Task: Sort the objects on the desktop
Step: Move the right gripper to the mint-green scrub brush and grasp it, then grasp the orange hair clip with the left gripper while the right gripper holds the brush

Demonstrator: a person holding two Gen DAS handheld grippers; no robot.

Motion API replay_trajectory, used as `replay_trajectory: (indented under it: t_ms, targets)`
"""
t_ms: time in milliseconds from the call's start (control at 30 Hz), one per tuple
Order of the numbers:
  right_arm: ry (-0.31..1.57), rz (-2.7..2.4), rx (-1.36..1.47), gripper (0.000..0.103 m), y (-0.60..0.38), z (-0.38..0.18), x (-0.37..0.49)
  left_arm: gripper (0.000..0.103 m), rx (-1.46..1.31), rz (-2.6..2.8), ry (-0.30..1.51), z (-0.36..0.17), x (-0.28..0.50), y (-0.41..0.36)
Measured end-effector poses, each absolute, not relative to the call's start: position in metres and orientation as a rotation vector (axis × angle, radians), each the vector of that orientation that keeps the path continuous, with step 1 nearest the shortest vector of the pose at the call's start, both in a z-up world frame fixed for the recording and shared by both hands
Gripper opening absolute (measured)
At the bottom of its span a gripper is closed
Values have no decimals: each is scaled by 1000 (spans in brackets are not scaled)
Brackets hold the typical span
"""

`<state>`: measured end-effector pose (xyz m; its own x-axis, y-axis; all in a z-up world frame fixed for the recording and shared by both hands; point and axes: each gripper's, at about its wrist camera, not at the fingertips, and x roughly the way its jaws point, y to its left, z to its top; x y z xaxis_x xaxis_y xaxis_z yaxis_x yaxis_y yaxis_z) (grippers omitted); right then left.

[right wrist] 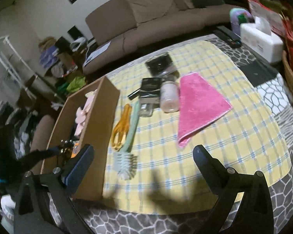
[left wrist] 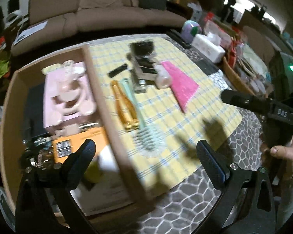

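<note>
Hovering wide open and empty, the right hand-held gripper (right wrist: pixel 143 157) faces the mint-green plastic bristle brush (right wrist: pixel 128 134), just ahead and left on the yellow checked desk (right wrist: pixel 224 146), handle pointing far, beside the brown cardboard box (right wrist: pixel 99 120); the left hand-held gripper (left wrist: pixel 146 152), likewise wide, straddles the box wall.

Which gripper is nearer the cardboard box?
Left. The left gripper hangs open over the cardboard box's near wall; the right gripper hovers open beside it, above the yellow cloth.

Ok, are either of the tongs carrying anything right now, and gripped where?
Nothing is held. The left tongs are open and empty over the cardboard box edge; the right tongs are open and empty above the yellow checked cloth.
</note>
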<state>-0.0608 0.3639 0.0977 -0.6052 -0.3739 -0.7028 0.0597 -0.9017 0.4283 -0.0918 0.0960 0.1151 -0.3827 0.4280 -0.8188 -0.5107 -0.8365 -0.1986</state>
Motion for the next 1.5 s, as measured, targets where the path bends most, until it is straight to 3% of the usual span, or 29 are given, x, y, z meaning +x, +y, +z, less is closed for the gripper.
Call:
replay_trajectory:
  t_ms: [233, 600, 700, 733, 867, 1033, 1267, 1500]
  targets:
    - [-337, -2511, 1330, 103, 327, 59, -70, 103, -1268, 2285, -159, 126, -102, 68]
    - [-150, -2460, 1400, 96, 250, 11, -99, 103, -1334, 2310, -196, 107, -105, 31]
    - [-68, -2442, 1423, 69, 237, 2, -104, 103, -1341, 2302, -203, 104, -102, 31]
    - [-26, -2427, 1439, 48, 231, -3, -105, 103, -1342, 2298, -201, 103, -102, 32]
    - [14, -2394, 1418, 41, 225, -1, -97, 103, -1340, 2278, -192, 106, -101, 38]
    - [-199, -2380, 1417, 39, 262, 20, -82, 103, -1320, 2292, -159, 120, -111, 41]
    - [-433, -2454, 1282, 39, 323, 74, -58, 102, -1377, 2328, 54, 124, -145, 68]
    - [-591, -2467, 1163, 39, 362, 99, -54, 82, -1495, 2268, 415, 88, -172, 147]
